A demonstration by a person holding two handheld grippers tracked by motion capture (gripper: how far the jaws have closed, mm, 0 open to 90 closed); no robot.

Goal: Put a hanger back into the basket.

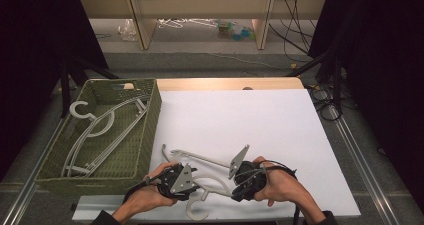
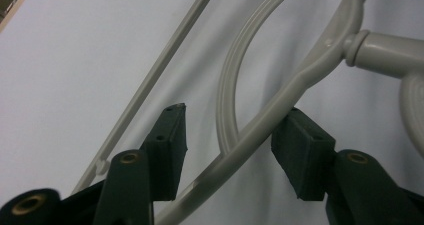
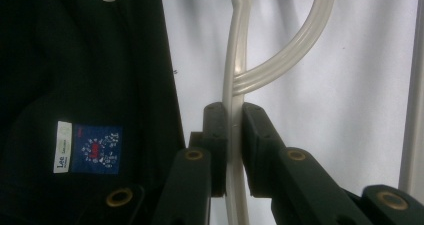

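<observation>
Green basket (image 1: 150,116) is holding grey hangers (image 1: 100,130). Both hands low w/ grippers facing: right gripper (image 3: 235,145) is clamping the table hanger (image 3: 235,60); left gripper (image 2: 227,150) half open, straddling it.

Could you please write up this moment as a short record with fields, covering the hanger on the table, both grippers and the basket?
work surface: white table
item in hand: pale plastic hanger, near front edge
right gripper: shut on the hanger's arm
left gripper: jaws astride the hanger's other arm; one pad touches it, the other stands off
basket: green woven, at table's left, holding more hangers
</observation>
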